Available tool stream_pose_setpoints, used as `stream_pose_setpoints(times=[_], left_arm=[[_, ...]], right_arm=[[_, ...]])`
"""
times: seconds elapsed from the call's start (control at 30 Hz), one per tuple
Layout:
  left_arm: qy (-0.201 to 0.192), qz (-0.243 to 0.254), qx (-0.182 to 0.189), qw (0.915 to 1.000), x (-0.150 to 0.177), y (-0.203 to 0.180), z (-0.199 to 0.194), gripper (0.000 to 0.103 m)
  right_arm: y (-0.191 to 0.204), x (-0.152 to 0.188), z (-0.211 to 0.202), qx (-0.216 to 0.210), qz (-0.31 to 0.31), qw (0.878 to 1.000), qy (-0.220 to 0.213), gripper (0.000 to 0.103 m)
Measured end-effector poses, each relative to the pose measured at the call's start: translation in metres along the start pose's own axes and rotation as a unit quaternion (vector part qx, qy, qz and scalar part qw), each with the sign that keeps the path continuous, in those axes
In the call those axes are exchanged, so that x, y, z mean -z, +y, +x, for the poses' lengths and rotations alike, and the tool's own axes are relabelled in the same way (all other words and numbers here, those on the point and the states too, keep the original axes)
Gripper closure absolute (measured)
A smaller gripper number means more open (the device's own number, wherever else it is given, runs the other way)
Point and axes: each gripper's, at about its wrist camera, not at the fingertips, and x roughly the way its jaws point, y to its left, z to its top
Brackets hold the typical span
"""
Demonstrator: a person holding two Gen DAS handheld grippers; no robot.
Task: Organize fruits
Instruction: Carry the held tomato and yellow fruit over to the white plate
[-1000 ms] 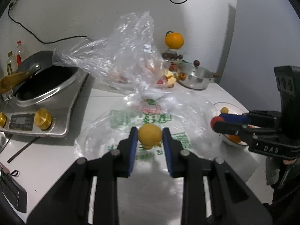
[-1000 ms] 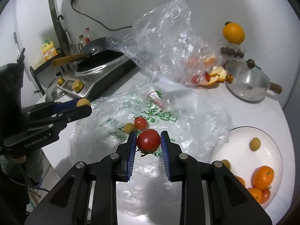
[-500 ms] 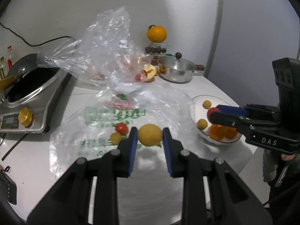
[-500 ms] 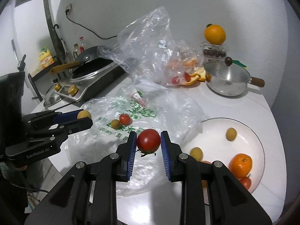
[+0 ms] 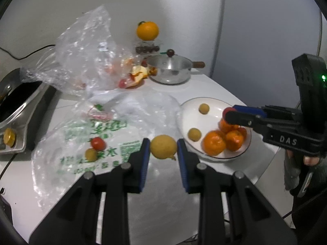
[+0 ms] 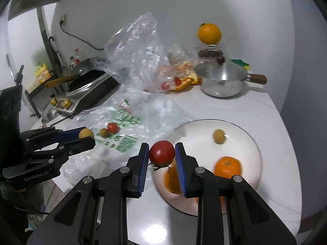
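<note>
My left gripper (image 5: 163, 150) is shut on a yellow fruit (image 5: 163, 146), held above the printed plastic bag (image 5: 98, 130) just left of the white plate (image 5: 190, 107). My right gripper (image 6: 161, 156) is shut on a red tomato (image 6: 161, 153), held over the near left rim of the plate (image 6: 245, 130). The plate holds several oranges (image 5: 214, 145) and two small yellow fruits (image 5: 204, 108). A small tomato (image 5: 98, 143) and a small yellow-green fruit (image 5: 91, 154) lie on the bag. The right gripper also shows in the left wrist view (image 5: 231, 115), the left gripper in the right wrist view (image 6: 86, 137).
A crumpled clear bag (image 5: 81, 57) with fruit and peel stands behind. A steel pot with lid (image 5: 169, 69) sits at the back, an orange (image 5: 147, 30) on a stand above it. An induction cooker with a pan (image 5: 18, 102) is at the left. The counter edge (image 6: 286, 204) runs close right of the plate.
Both grippers have moved right toward the plate with their fruits still held. The plate is now closer and larger in both views.
</note>
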Motion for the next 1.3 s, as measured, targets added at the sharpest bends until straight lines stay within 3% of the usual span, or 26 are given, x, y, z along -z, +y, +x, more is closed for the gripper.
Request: stream_pose_setpoints(times=[0.63,1.3], left_arm=[[0.025,0.045,0.04,0.9979,-0.02,-0.065,0.05,0.075],[0.053,0.06,0.06,0.995,-0.031,-0.094,0.101,0.075]], right_arm=[[-0.089,0.019,-0.01,0.046,0.054,0.997,0.005,0.075],[-0.115,0.02,0.011,0.03,0.068,0.997,0.019,0.075]])
